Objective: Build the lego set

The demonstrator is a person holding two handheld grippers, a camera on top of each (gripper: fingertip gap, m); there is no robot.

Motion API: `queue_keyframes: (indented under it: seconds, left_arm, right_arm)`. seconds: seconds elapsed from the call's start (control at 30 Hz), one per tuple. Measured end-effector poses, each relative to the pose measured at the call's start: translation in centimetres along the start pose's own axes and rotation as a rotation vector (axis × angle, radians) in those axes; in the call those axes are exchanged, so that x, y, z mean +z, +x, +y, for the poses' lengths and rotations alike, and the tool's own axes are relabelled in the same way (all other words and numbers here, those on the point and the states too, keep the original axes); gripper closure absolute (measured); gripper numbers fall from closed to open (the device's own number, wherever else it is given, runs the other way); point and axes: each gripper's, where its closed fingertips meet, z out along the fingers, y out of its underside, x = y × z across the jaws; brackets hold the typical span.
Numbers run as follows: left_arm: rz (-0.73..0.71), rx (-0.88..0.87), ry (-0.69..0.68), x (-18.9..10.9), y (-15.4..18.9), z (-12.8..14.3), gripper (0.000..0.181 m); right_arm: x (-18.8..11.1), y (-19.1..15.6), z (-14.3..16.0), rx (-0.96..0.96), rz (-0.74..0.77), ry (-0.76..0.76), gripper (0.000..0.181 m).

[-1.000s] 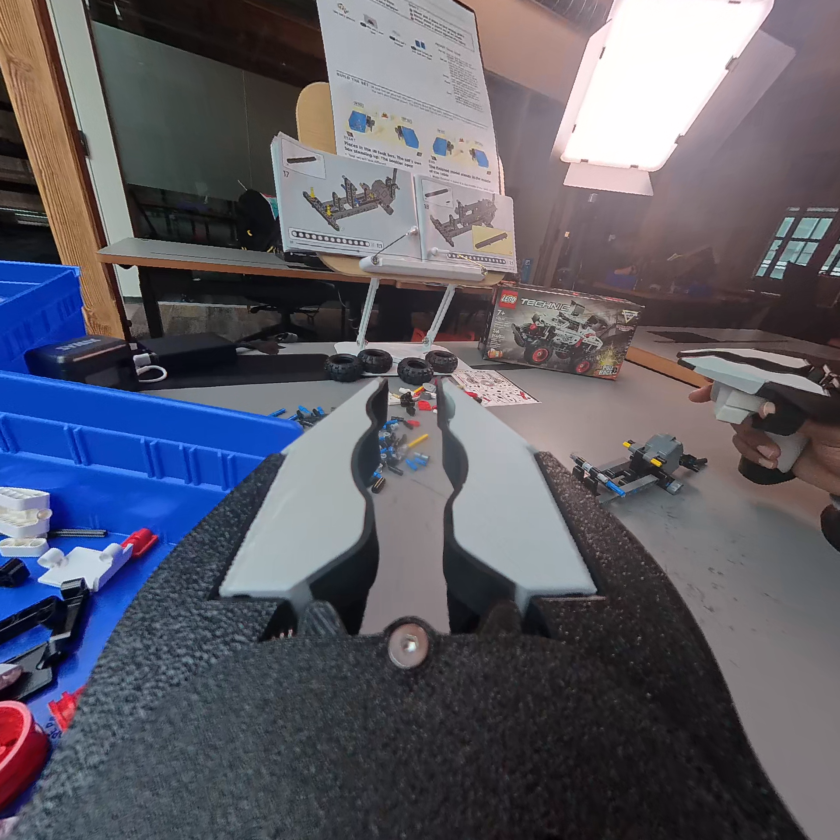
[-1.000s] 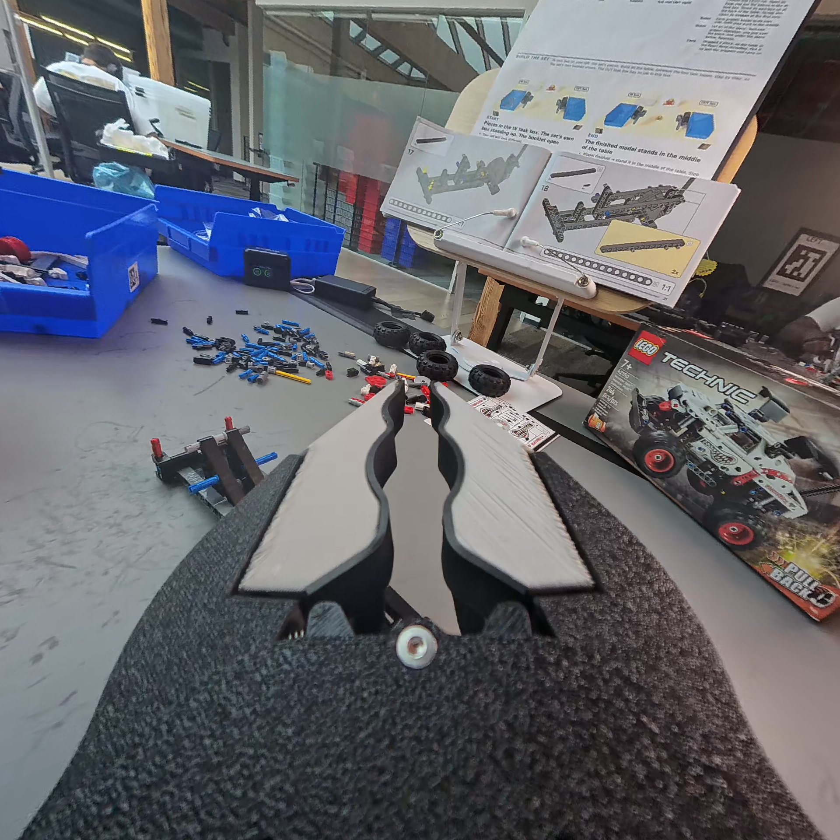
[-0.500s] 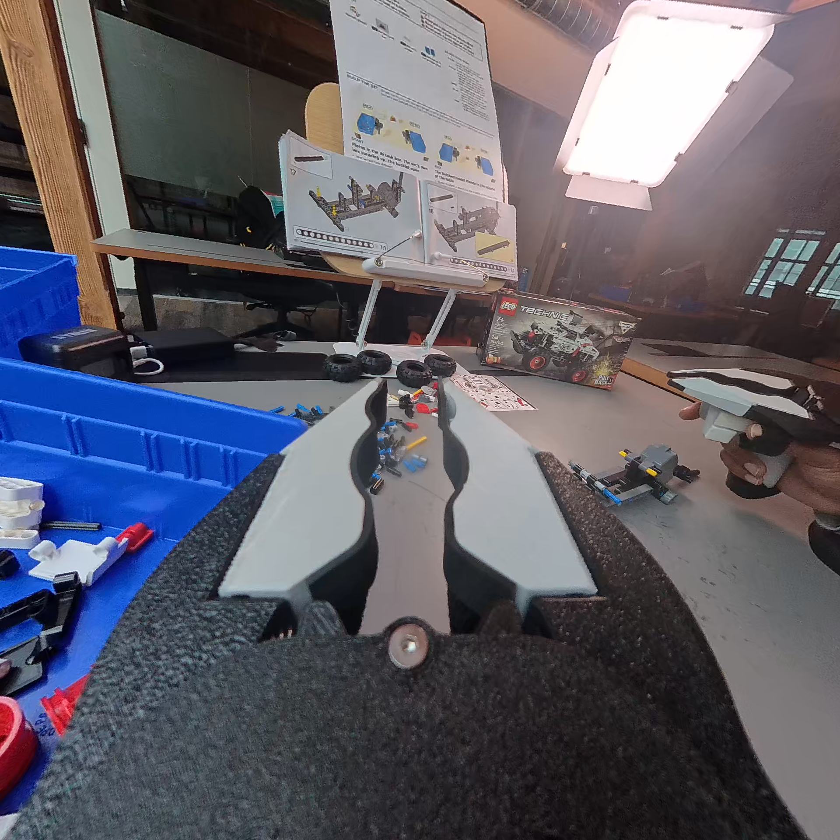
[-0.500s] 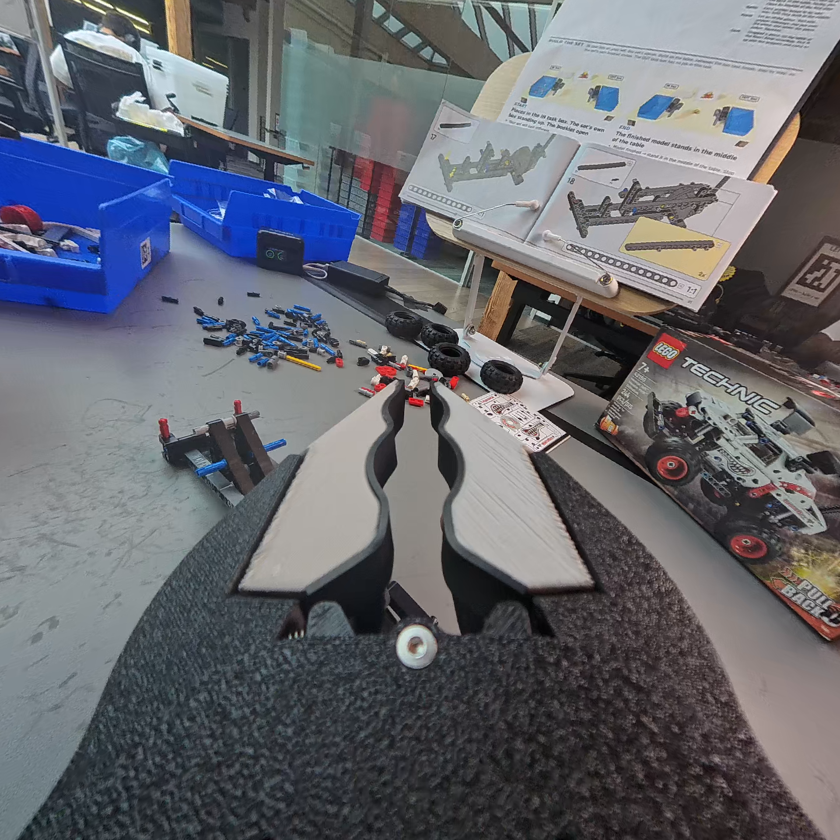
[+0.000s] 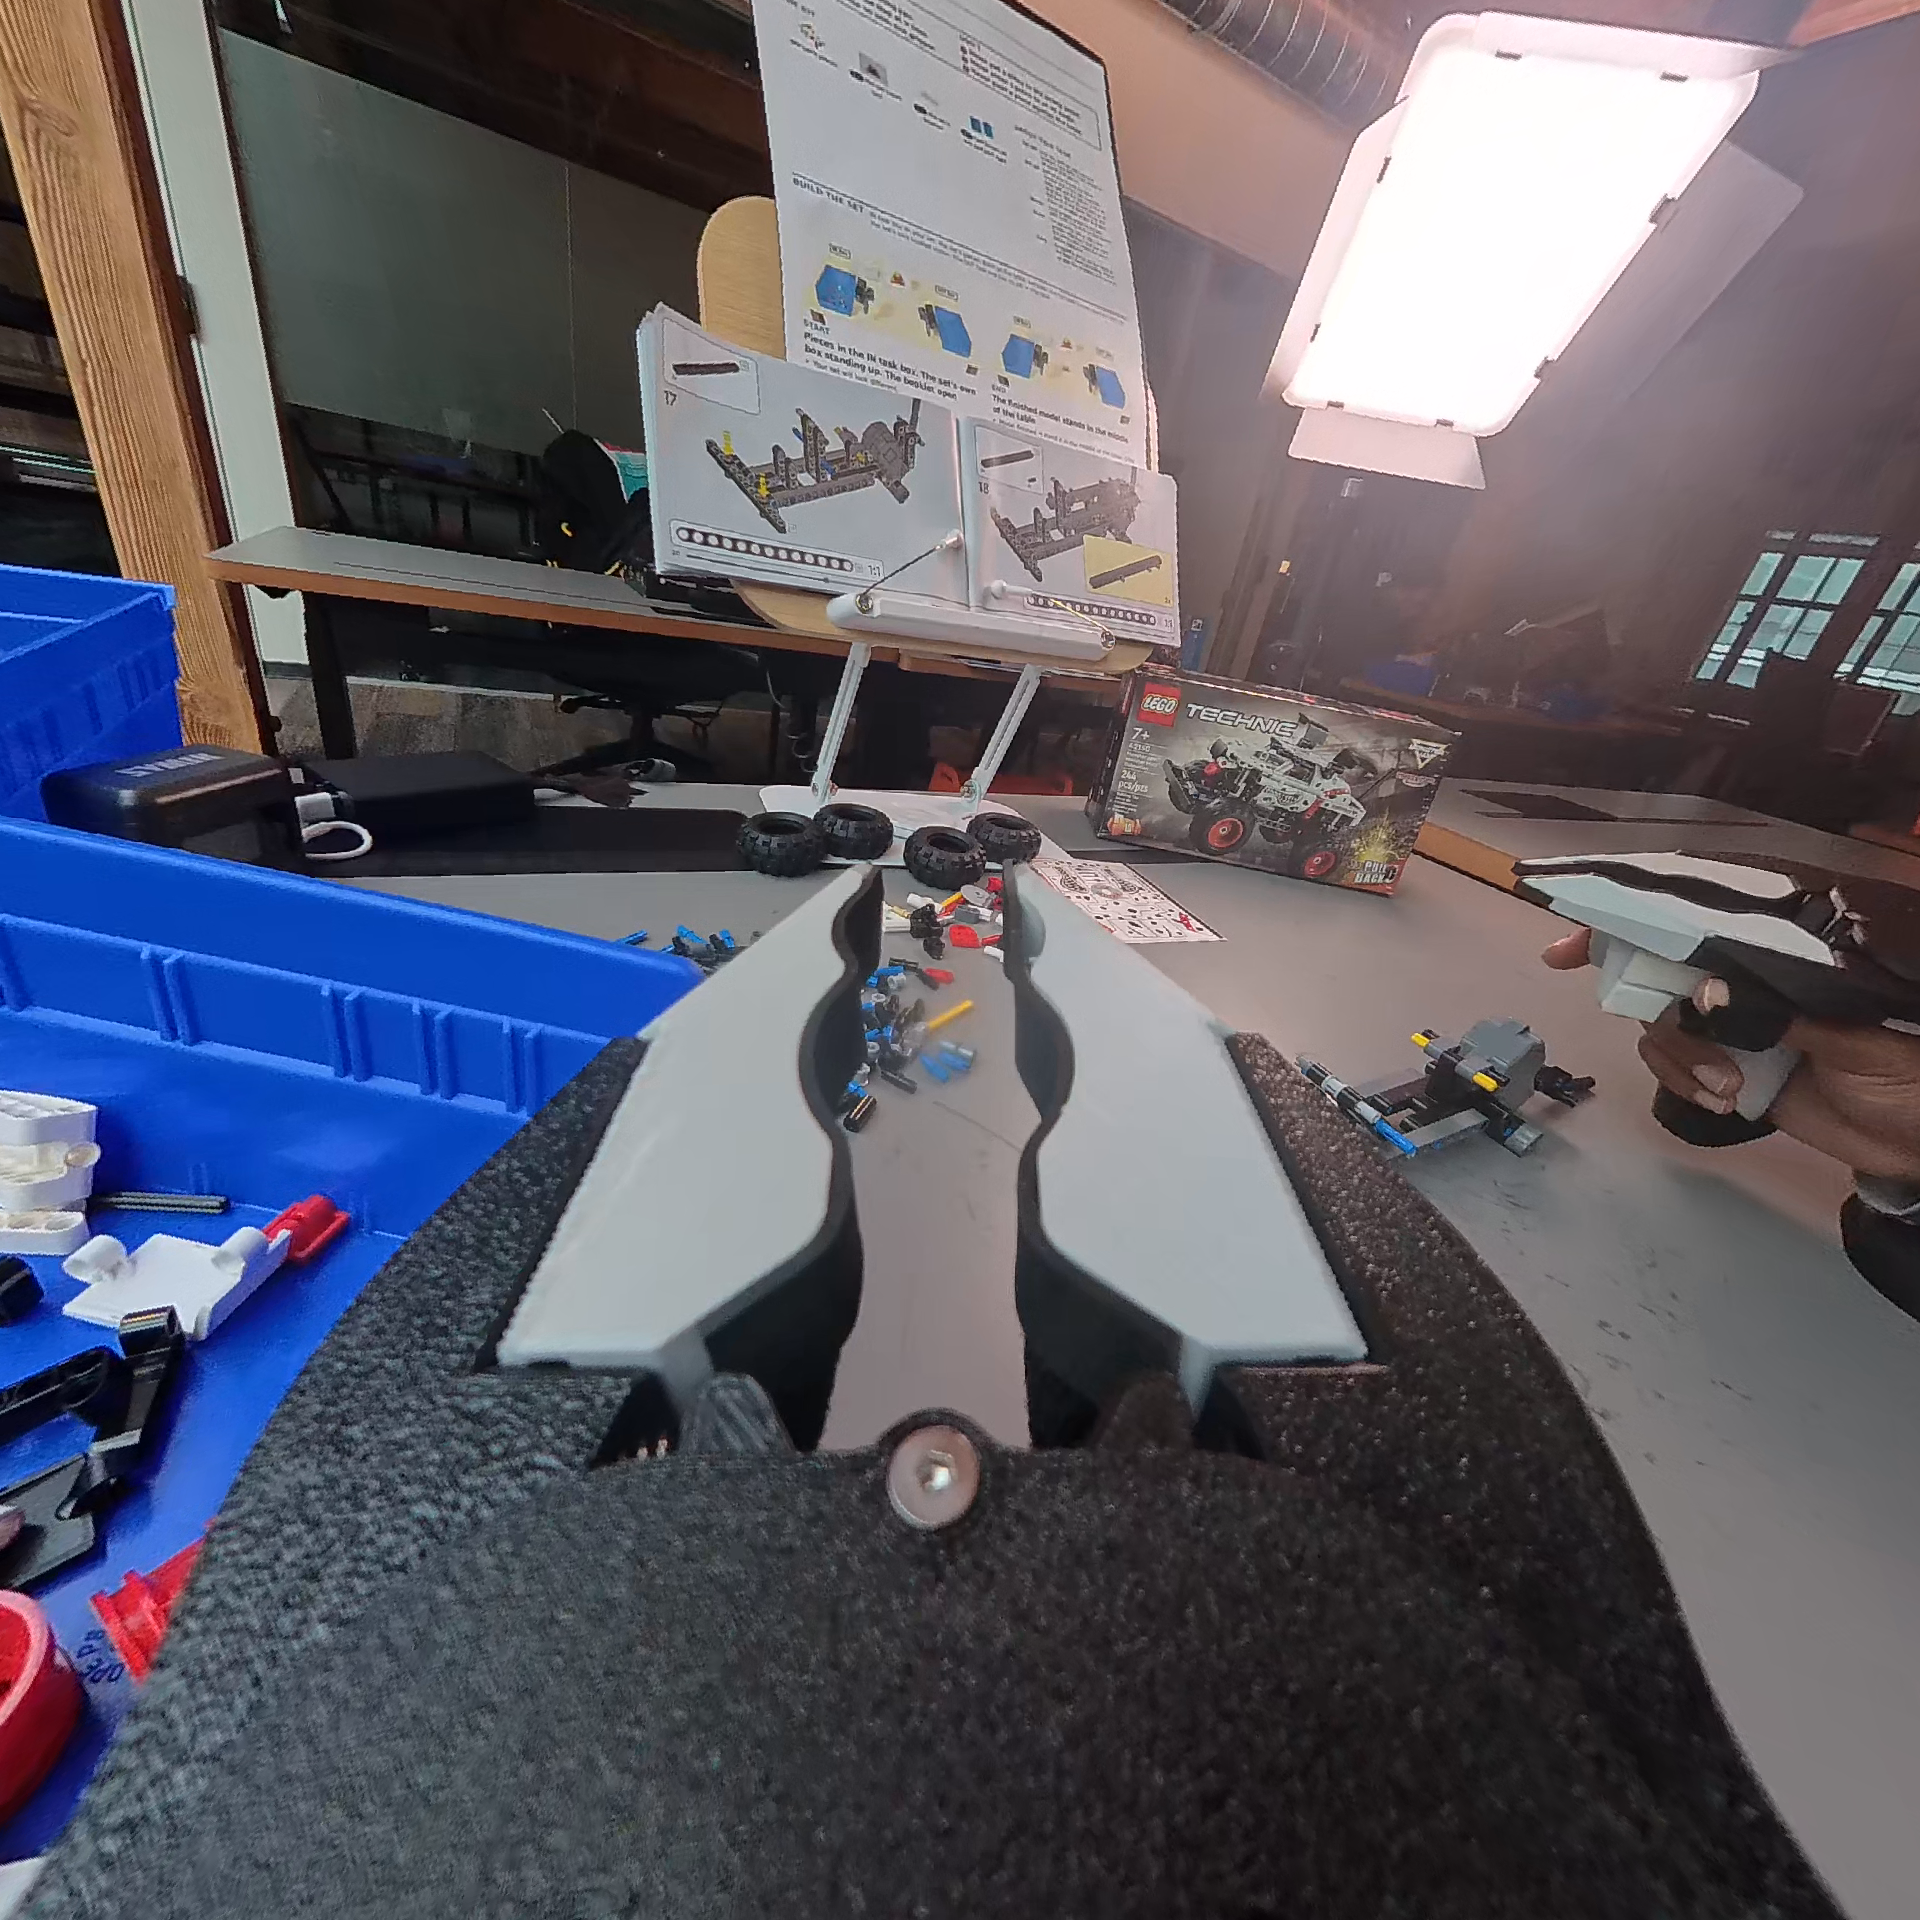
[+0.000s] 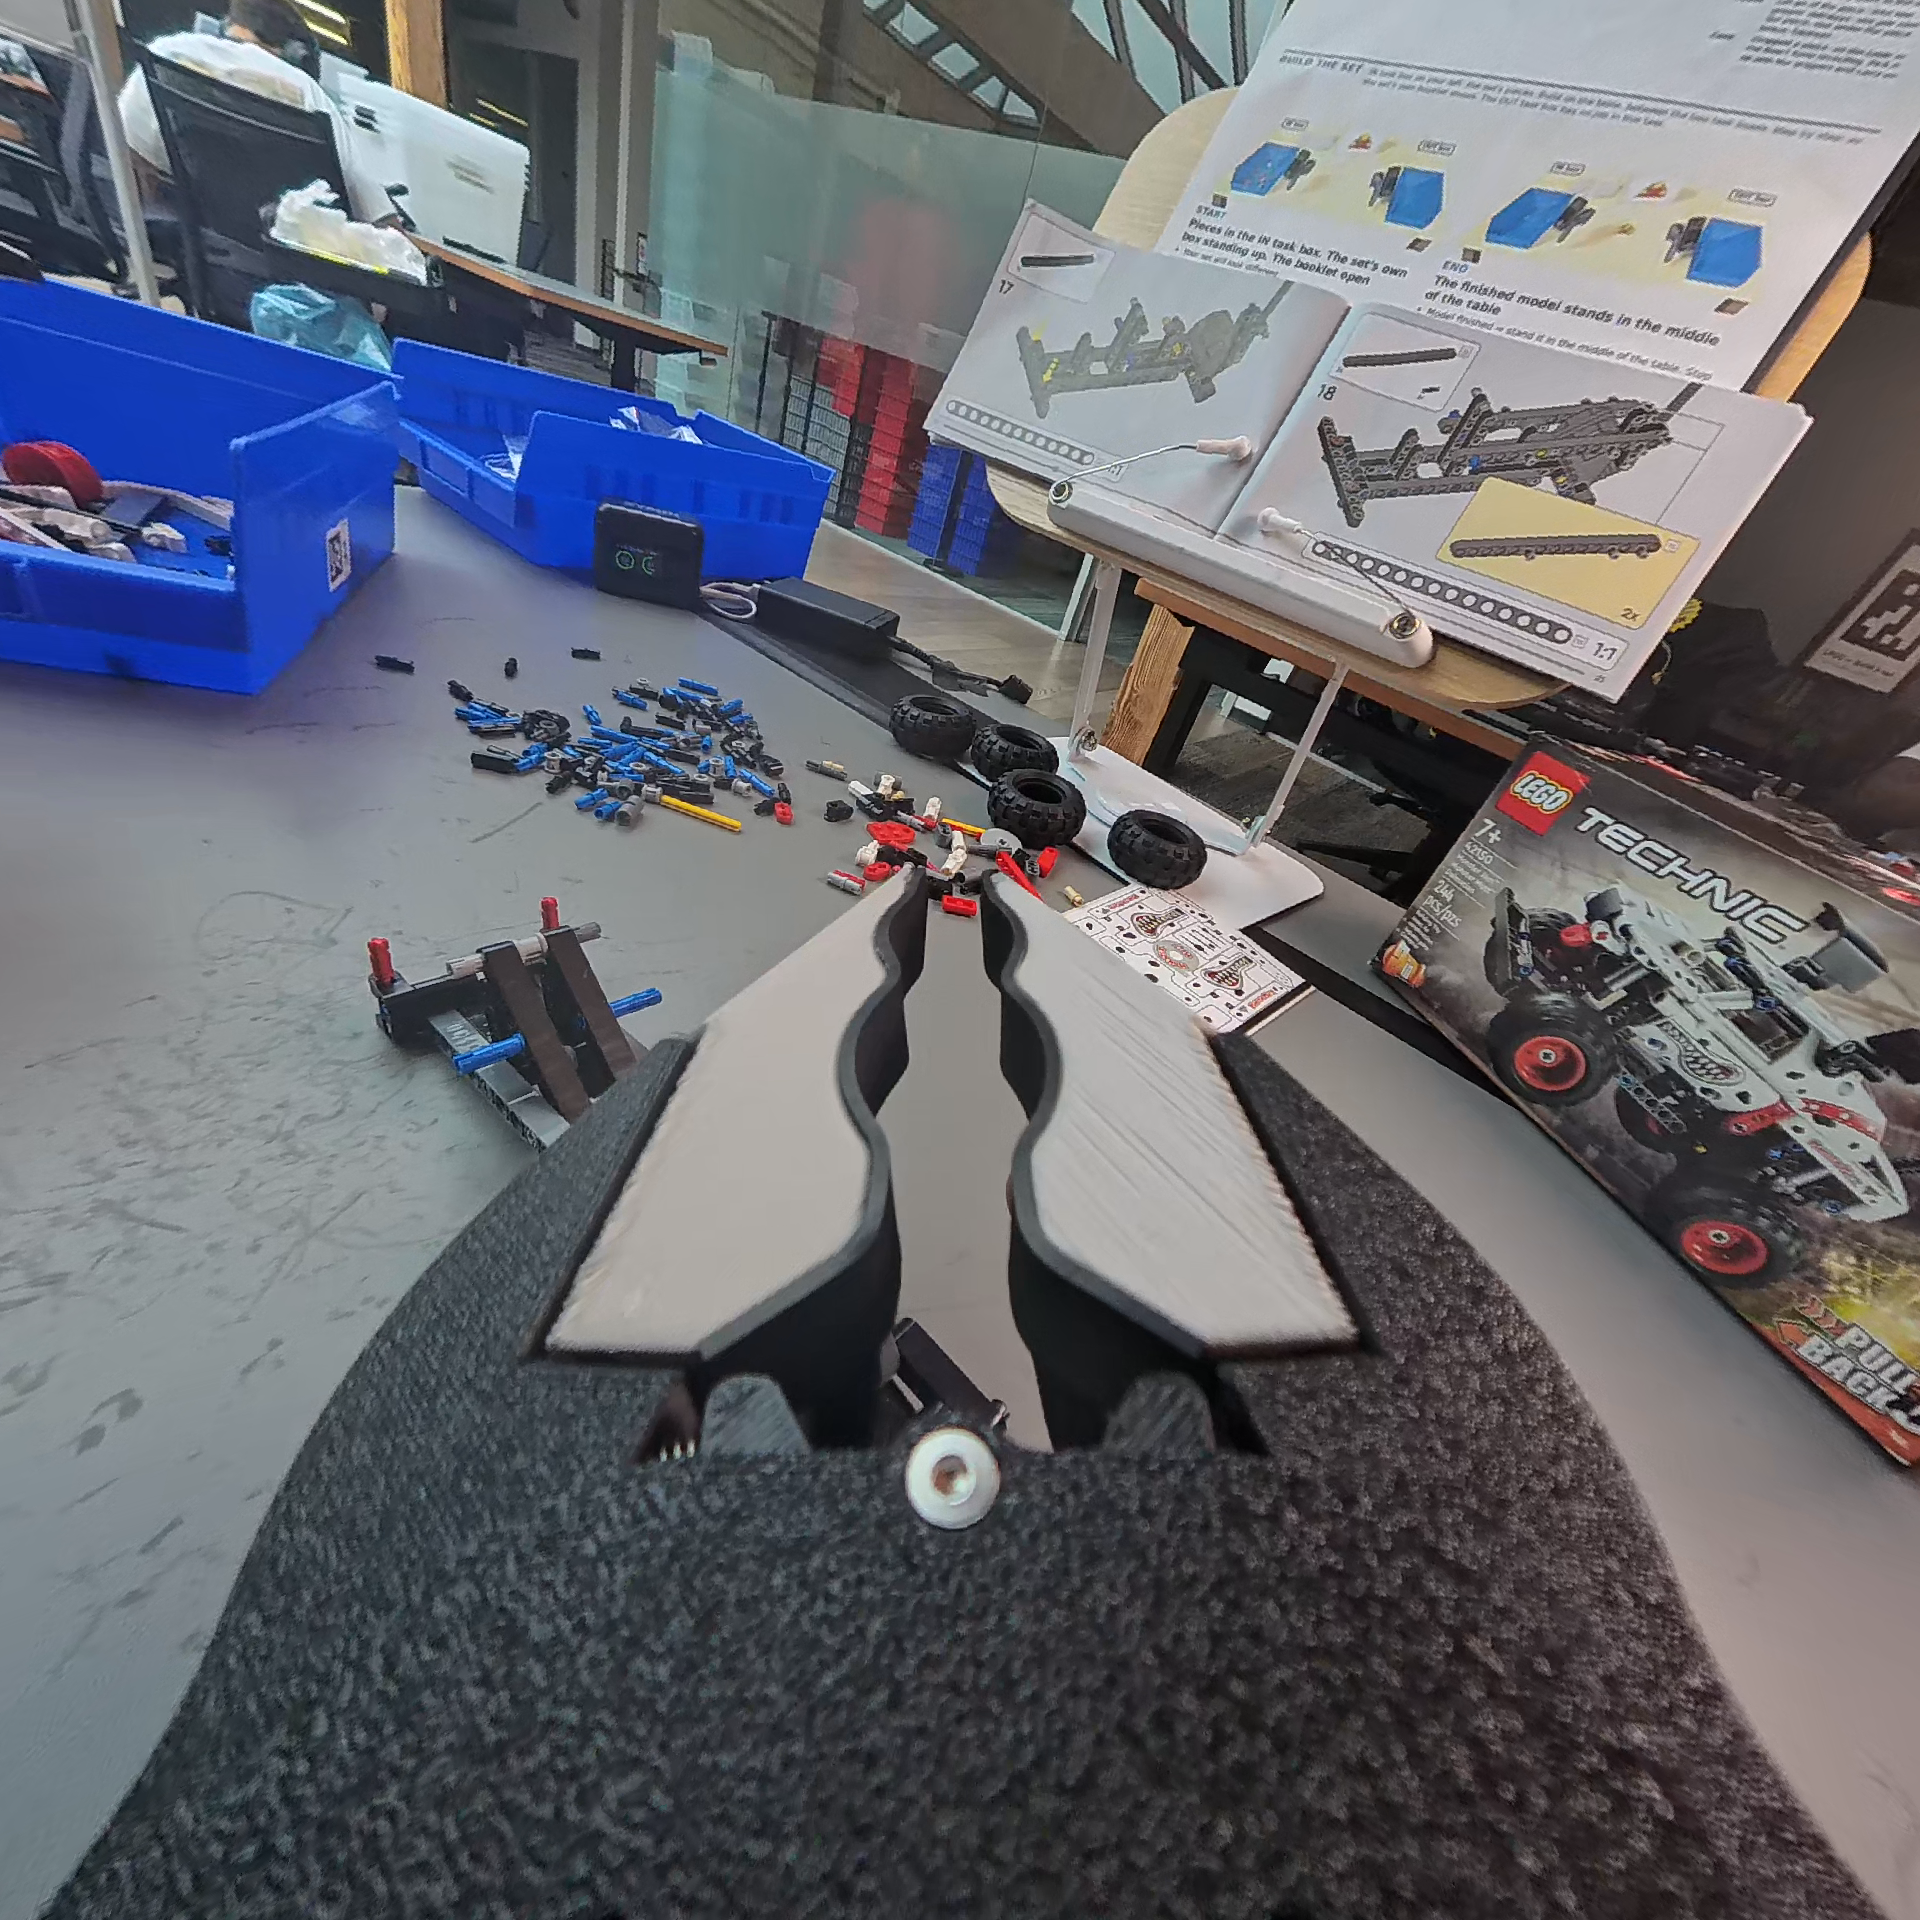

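Both tools, the left tool (image 5: 940, 914) and right tool (image 6: 951, 902), hover slightly parted and empty over the table (image 6: 208, 1143), the half-built frame (image 6: 509, 1013) between them, so a careless reach could scatter the loose pieces (image 6: 634, 753).

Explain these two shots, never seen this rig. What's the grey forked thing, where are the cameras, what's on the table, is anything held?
There is no robot here. A person holds a hand-held two-finger gripper in each hand, and each one carries a camera looking forward along its fingers.

The left wrist view shows the left gripper, open and empty. Far right in it is the person's hand with the other tool. The right wrist view shows the right gripper, also open and empty.

On the grey table lie a half-built frame, loose small pieces, four black tyres, a sticker sheet, the set's box, blue bins and an open booklet on a stand.
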Motion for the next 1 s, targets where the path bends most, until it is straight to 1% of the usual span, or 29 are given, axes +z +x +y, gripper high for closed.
queue_keyframes:
  seconds: [0.17, 0.27, 0.33, 0.37, 0.43, 0.5, 0.57, 0.6, 0.63, 0.73, 0.77, 0.83, 0.87, 0.93, 1.0]
  left_arm:
    - [-0.002, 0.005, 0.003, 0.0, 0.1, 0.0, 0.156]
    - [-0.011, 0.020, 0.019, -0.3, 0.1, -0.9, 0.158]
    - [-0.040, 0.059, 0.018, -0.9, -0.3, -2.3, 0.158]
    - [-0.076, 0.100, 0.012, -1.3, -1.0, -3.3, 0.159]
    - [-0.165, 0.183, 0.006, -2.4, -3.0, -5.8, 0.162]
    - [-0.268, 0.246, -0.041, -3.5, -6.0, -8.1, 0.161]
    - [-0.332, 0.262, -0.165, -4.1, -9.5, -8.9, 0.158]
    - [-0.340, 0.261, -0.249, -4.1, -11.0, -8.7, 0.158]
    - [-0.328, 0.262, -0.357, -4.0, -12.4, -7.8, 0.158]
    - [-0.270, 0.262, -0.744, -4.4, -15.8, -3.4, 0.152]
    - [-0.245, 0.283, -0.849, -4.6, -16.4, -2.2, 0.153]
    - [-0.147, 0.308, -1.047, -4.9, -16.7, 0.5, 0.153]
    - [-0.121, 0.332, -1.138, -5.1, -17.1, 1.7, 0.153]
    - [-0.116, 0.422, -1.292, -5.6, -19.0, 3.4, 0.153]
    - [-0.110, 0.456, -1.405, -5.8, -20.8, 4.6, 0.153]
  right_arm:
    - [0.0, -0.1, 0.1, -0.003, -0.001, -0.005, 0.172]
    - [0.0, -0.2, 0.2, -0.002, -0.003, -0.011, 0.172]
    - [0.0, -0.4, 0.4, -0.005, -0.010, -0.020, 0.172]
    - [0.0, -0.5, 0.5, -0.009, -0.013, -0.024, 0.172]
    - [0.0, -0.7, 0.5, -0.020, -0.018, -0.025, 0.172]
    - [0.0, -0.7, 0.4, -0.024, -0.020, -0.021, 0.172]
    - [0.0, -0.7, 0.3, -0.016, -0.026, -0.018, 0.172]
    - [-0.1, -0.7, 0.3, -0.013, -0.027, -0.017, 0.172]
    - [-0.1, -0.6, 0.3, -0.012, -0.028, -0.018, 0.172]
    - [-0.2, -0.5, 0.3, -0.013, -0.023, -0.020, 0.172]
    - [-0.2, -0.5, 0.3, -0.015, -0.022, -0.023, 0.173]
    - [-0.2, -0.5, 0.5, -0.019, -0.020, -0.032, 0.174]
    - [-0.2, -0.5, 0.6, -0.021, -0.021, -0.035, 0.174]
    - [-0.1, -0.6, 0.7, -0.018, -0.025, -0.040, 0.174]
    - [-0.1, -0.8, 0.8, -0.018, -0.030, -0.044, 0.174]
